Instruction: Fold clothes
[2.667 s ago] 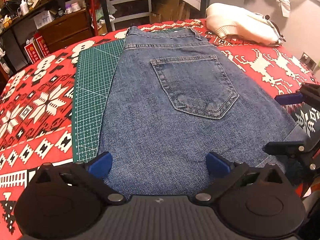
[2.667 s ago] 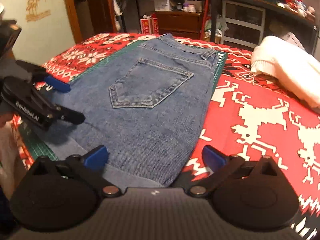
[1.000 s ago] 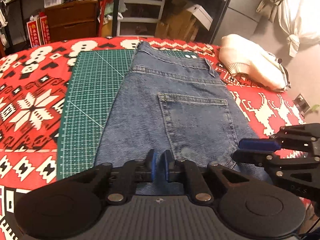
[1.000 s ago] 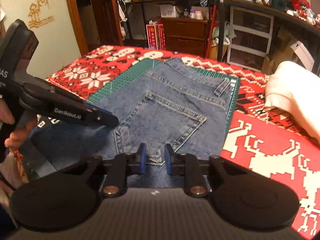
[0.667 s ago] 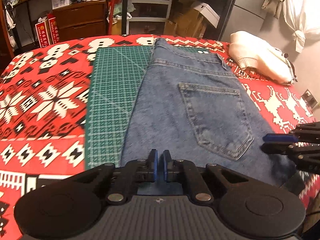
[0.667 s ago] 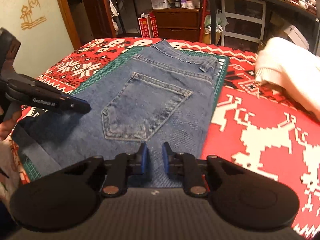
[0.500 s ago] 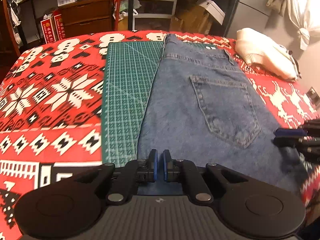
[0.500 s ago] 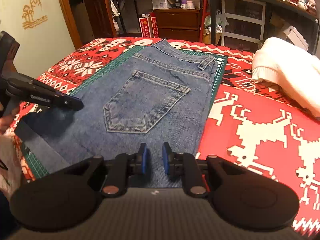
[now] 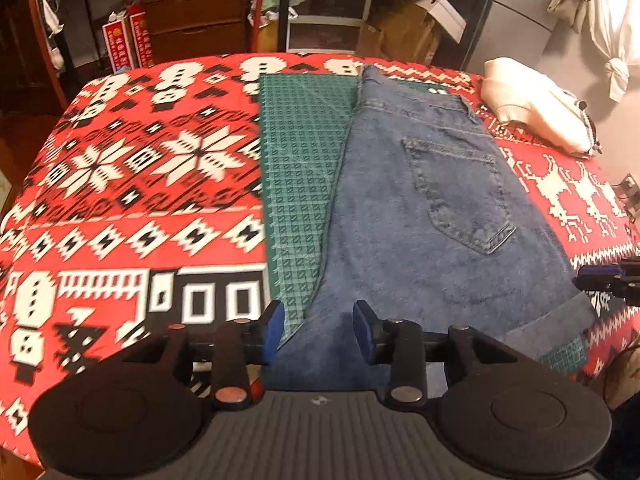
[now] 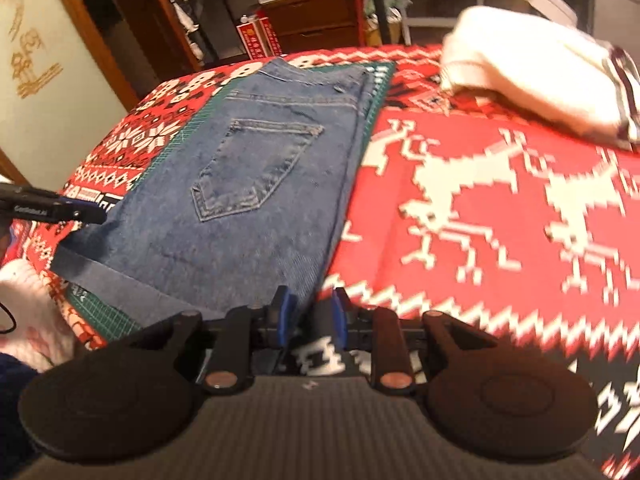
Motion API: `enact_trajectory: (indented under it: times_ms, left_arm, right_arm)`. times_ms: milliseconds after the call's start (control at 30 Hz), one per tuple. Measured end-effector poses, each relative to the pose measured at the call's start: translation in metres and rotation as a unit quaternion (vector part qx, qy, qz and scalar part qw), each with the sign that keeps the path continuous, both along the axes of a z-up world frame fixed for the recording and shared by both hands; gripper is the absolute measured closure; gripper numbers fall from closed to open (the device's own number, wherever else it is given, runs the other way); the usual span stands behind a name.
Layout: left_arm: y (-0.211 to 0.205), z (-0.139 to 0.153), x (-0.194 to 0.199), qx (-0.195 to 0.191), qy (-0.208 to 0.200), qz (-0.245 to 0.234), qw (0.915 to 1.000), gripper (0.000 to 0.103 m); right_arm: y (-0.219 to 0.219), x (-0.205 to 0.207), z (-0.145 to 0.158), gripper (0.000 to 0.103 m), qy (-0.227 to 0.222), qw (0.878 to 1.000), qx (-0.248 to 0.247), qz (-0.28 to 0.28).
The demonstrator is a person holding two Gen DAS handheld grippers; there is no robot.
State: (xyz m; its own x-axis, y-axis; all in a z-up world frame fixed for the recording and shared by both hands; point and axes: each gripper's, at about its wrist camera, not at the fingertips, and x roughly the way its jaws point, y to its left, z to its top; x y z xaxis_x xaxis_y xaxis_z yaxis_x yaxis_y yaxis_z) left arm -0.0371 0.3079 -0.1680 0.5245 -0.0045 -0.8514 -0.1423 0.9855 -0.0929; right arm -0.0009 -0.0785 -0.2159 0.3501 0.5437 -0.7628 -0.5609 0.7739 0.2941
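Folded blue jeans (image 9: 432,216) lie flat on a green cutting mat (image 9: 300,168), back pocket up; they also show in the right wrist view (image 10: 256,200). My left gripper (image 9: 316,326) is open, its blue pads standing apart over the jeans' near left corner with nothing between them. My right gripper (image 10: 308,312) is partly open, its pads a small gap apart at the jeans' near right corner, holding nothing. The left gripper's tip shows in the right wrist view (image 10: 80,212); the right gripper's tip shows in the left wrist view (image 9: 600,280).
A red, white and black patterned blanket (image 9: 140,184) covers the table. A folded cream sweater (image 9: 536,108) lies at the far right, also in the right wrist view (image 10: 532,68). Shelves, drawers and boxes stand behind the table.
Both grippers were shut on the jeans' near edge half a second ago; now both have opened and let go. The jeans lie flat. Both cameras have swung outward.
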Motion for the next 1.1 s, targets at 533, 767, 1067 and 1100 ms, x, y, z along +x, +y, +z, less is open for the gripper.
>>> enact_trajectory:
  times_ms: [533,767,1067,1100]
  left_arm:
    - [0.034,-0.008,-0.035,-0.065,0.054,0.045,0.9954,0.055]
    - [0.037,-0.022,-0.028,-0.117,0.061,0.063,0.9892,0.060]
    - [0.024,-0.012,-0.020,-0.132,0.048,0.033,0.9895,0.075]
    - [0.025,-0.015,-0.019,-0.126,0.057,0.036,0.9897,0.073]
  right_arm:
    - [0.000,0.015,-0.013,0.075,0.105,0.992,0.060,-0.027]
    - [0.008,0.013,-0.013,0.075,0.095,0.994,0.050,-0.020]
    - [0.011,0.012,-0.008,0.079,0.099,0.993,0.069,-0.013]
    - [0.012,0.013,-0.009,0.079,0.101,0.993,0.066,-0.012]
